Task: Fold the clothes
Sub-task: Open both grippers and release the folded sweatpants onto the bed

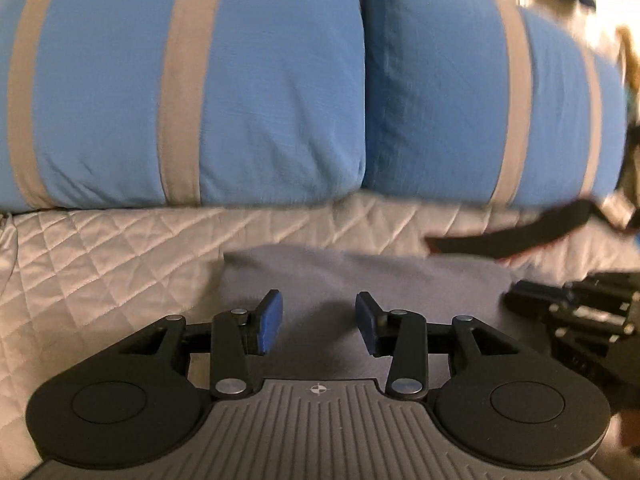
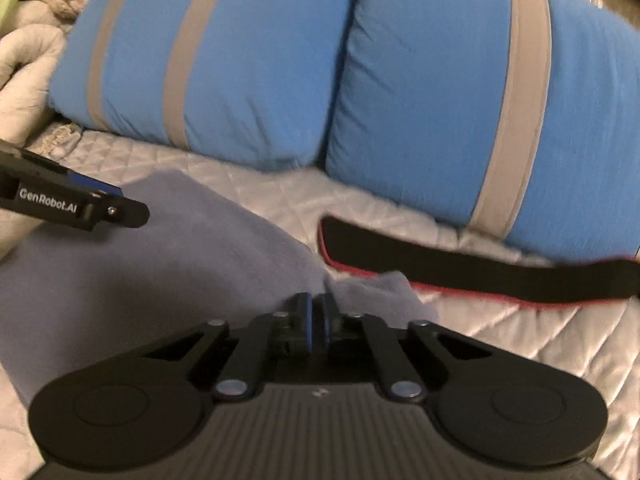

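A grey-purple garment [image 1: 360, 276] lies flat on the quilted bed cover [image 1: 100, 264]. My left gripper [image 1: 318, 320] hovers over its near part, blue pads wide apart with nothing between them. In the right wrist view the same garment [image 2: 180, 264] spreads to the left. My right gripper [image 2: 318, 312] sits at its right edge, jaws nearly together, and the cloth puckers up into a ridge at the fingertips. The left gripper [image 2: 120, 210] shows at the left of that view, above the garment. The right gripper [image 1: 532, 300] shows at the right edge of the left wrist view.
Two blue pillows with grey stripes [image 1: 192, 92] [image 2: 440, 112] lie along the back of the bed. A black strap with a red edge [image 2: 460, 272] lies on the cover [image 2: 520, 340] just right of the garment. Crumpled pale bedding [image 2: 24, 64] sits at the far left.
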`<act>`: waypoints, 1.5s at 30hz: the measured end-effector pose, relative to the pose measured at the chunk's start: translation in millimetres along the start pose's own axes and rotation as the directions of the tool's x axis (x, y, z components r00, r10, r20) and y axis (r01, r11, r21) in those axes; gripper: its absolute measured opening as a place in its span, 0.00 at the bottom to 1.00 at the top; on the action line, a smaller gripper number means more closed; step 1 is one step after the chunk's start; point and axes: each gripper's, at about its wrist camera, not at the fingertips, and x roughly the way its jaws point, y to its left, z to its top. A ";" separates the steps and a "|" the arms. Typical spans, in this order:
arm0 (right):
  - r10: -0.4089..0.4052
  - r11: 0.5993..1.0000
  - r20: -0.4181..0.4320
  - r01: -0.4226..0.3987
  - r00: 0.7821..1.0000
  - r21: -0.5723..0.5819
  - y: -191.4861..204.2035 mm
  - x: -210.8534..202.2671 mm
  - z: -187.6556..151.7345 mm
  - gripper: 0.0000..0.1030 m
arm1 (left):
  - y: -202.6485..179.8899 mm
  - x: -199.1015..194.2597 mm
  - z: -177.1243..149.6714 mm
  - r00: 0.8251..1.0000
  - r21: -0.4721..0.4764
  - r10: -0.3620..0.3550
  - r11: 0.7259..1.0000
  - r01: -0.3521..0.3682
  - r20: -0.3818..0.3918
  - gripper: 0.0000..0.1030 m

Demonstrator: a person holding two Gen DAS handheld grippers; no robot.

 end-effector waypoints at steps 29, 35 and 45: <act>-0.098 0.924 0.107 0.050 0.989 0.380 -69.9 -64.4 -17.2 0.12 | 33.1 -30.2 -1.6 0.999 -0.142 0.018 0.990 -0.013 0.037 0.36; -0.069 0.928 0.129 0.016 0.989 0.373 -54.1 -90.9 -29.7 0.15 | 56.9 -48.7 -19.4 0.999 -0.190 0.039 0.981 -0.035 0.017 0.33; -0.057 0.946 0.122 0.014 0.991 0.324 -18.5 -126.7 -61.1 0.15 | 52.9 -90.8 -45.0 0.999 -0.198 0.012 0.980 -0.002 0.046 0.32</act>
